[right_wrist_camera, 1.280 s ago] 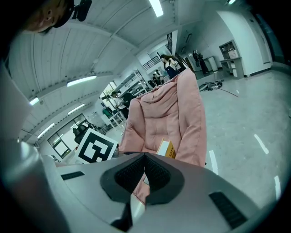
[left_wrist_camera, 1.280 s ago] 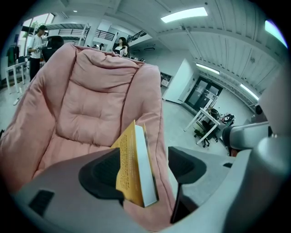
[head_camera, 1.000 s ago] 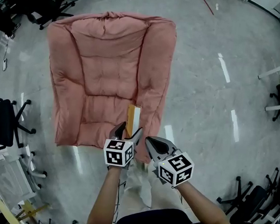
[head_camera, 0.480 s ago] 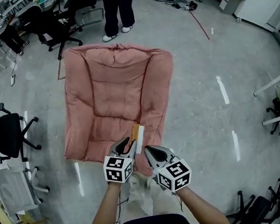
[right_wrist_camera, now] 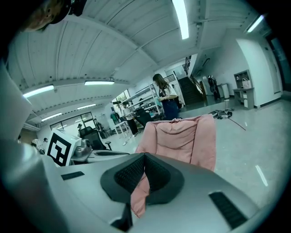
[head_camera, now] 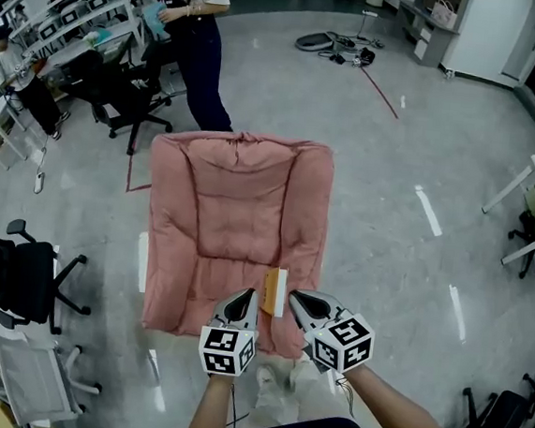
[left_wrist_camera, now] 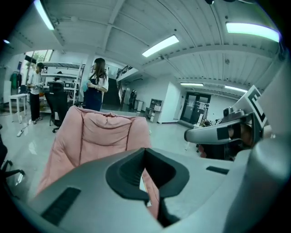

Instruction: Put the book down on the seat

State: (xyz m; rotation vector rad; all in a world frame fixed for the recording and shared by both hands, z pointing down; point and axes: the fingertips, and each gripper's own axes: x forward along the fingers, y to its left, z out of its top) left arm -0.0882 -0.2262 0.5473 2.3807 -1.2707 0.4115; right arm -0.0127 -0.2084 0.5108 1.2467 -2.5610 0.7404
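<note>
Two hand-held tools sit at the bottom of the head view, at the front edge of a pink padded seat (head_camera: 235,205) on a grey floor (head_camera: 389,220). The left tool (head_camera: 246,296) and the right tool (head_camera: 297,299) both point up the picture toward the cushion. Each carries a black-and-white marker cube at its rear. Between their tips we see the book (head_camera: 275,292), which appears to stand on its edge on the front of the seat, orange cover to the left and white pages to the right. It is just beside both tools, and neither one grips it. A person (head_camera: 195,41) stands behind the seat's back, and a black office chair (head_camera: 8,268) is at the left.

In the left gripper view, we look along the left tool (left_wrist_camera: 145,152). Its jaws have just been closing and now meet at the tips, with nothing between them. The pink seat fills the space beyond them. The right tool shows at the right edge, and the person stands in the distance at the left under long ceiling lights (left_wrist_camera: 159,45).

In the right gripper view, the right tool (right_wrist_camera: 144,157) also has its jaws together and holds nothing. The seat stands straight ahead, the person is behind it, and the left tool's marker cube shows at the left.
</note>
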